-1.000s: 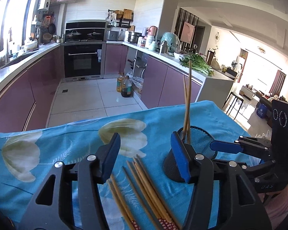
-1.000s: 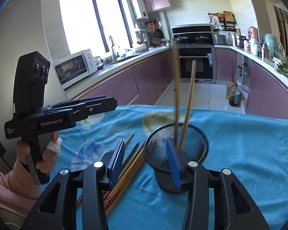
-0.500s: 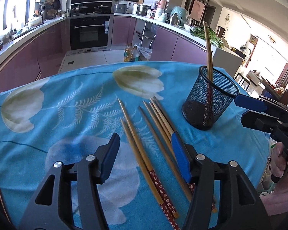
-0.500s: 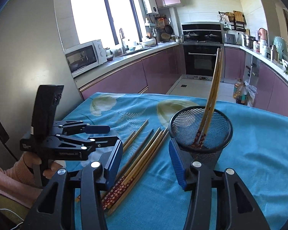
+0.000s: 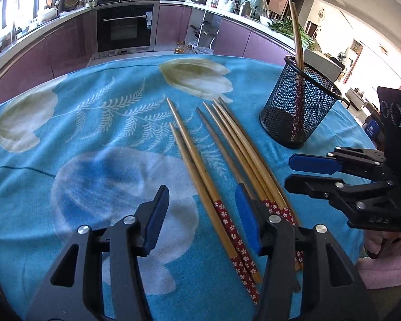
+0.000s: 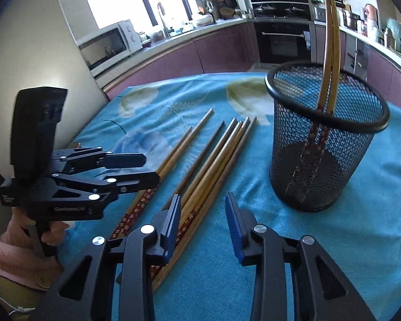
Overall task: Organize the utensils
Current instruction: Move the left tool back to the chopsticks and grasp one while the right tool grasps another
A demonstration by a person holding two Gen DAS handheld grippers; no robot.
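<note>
Several loose wooden chopsticks (image 5: 227, 144) (image 6: 211, 160) with red patterned ends lie side by side on the blue flowered cloth (image 5: 93, 133). A black mesh cup (image 5: 299, 112) (image 6: 323, 155) stands upright to their right, and two chopsticks (image 5: 298, 40) (image 6: 330, 40) lean inside it. My left gripper (image 5: 203, 214) (image 6: 147, 171) hangs low over the red ends. Its jaws are closing with two chopsticks between them, pads not touching. My right gripper (image 6: 203, 224) (image 5: 302, 174) is also closing, just in front of the cup. Its left finger is over the chopstick bundle, and it grips nothing.
The table's far edge drops to a kitchen floor, with purple cabinets and an oven (image 5: 125, 26) behind. A microwave (image 6: 109, 42) sits on the left counter. Hands in pink sleeves (image 6: 2, 254) (image 5: 387, 262) hold both tools at the near table edge.
Both grippers have sunk toward the cloth and drawn back from the cup. The two chopsticks now lean still in the cup. The right jaws have narrowed.
</note>
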